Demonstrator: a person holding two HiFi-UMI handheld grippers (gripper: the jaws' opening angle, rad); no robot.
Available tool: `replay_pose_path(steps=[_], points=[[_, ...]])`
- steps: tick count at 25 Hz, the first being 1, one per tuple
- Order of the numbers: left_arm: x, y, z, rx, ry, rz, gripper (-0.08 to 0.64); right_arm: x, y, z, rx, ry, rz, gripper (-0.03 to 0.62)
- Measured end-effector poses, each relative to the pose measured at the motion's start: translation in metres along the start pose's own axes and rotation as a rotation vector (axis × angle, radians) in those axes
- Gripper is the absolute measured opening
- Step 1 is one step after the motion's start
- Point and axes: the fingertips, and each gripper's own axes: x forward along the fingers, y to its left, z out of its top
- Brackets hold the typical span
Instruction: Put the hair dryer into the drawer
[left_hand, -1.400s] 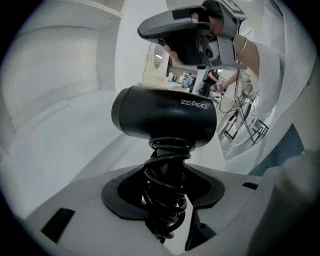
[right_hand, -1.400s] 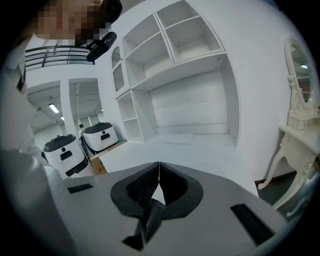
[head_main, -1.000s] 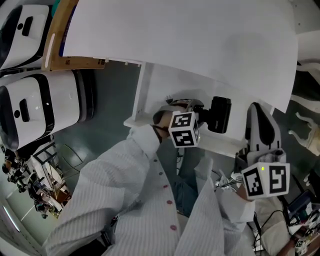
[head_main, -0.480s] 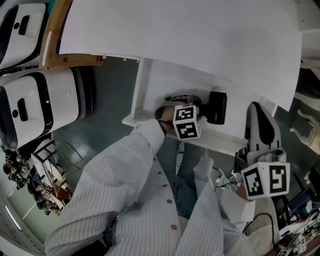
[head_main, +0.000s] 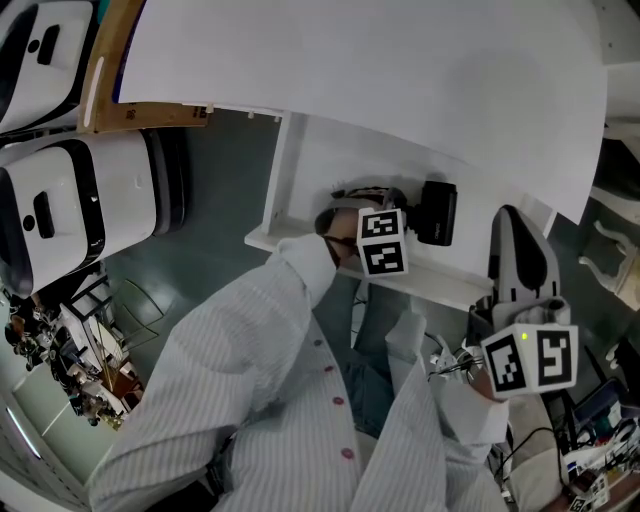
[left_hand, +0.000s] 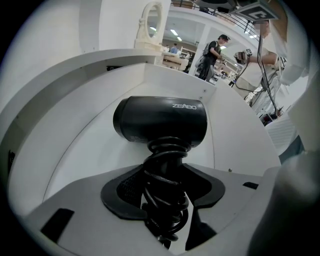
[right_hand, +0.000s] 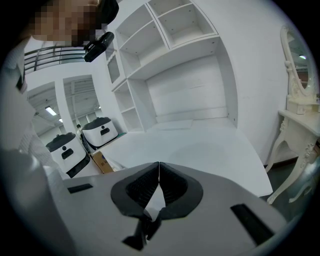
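Note:
The black hair dryer (head_main: 437, 212) hangs inside the open white drawer (head_main: 300, 170) under the white table top. My left gripper (head_main: 405, 218) is shut on its handle, which is wrapped in black cord. In the left gripper view the dryer's barrel (left_hand: 160, 120) lies crosswise just beyond the jaws, close over the drawer floor (left_hand: 90, 150); I cannot tell whether it touches. The cord-wound handle (left_hand: 165, 200) fills the gap of the left gripper (left_hand: 167, 172). My right gripper (head_main: 515, 225) hovers to the right of the drawer, its right gripper (right_hand: 158, 167) tips meeting, nothing in them.
The white table top (head_main: 400, 70) overhangs the drawer's back. Two white machines (head_main: 70, 210) and a cardboard box (head_main: 110, 80) stand on the floor at left. Cables (head_main: 590, 440) lie at lower right. White shelves (right_hand: 170, 30) and an ornate white table (right_hand: 300, 120) show in the right gripper view.
My left gripper has sunk lower into the drawer with the hair dryer. The right gripper has stayed in place.

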Motion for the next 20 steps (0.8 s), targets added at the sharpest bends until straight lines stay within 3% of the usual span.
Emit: replay_pose_path(steps=[13, 20], points=[[0.0046, -0.0012, -0.0020, 0.014, 0.064, 0.017, 0.230, 0.0014, 0.0049, 0.0003, -0.002, 0.009, 0.004, 0.012], [0.0067, -0.0071, -0.0034, 0.030, 0.087, -0.019, 0.267, 0.0034, 0.0068, 0.0017, -0.005, 0.012, 0.011, 0.012]])
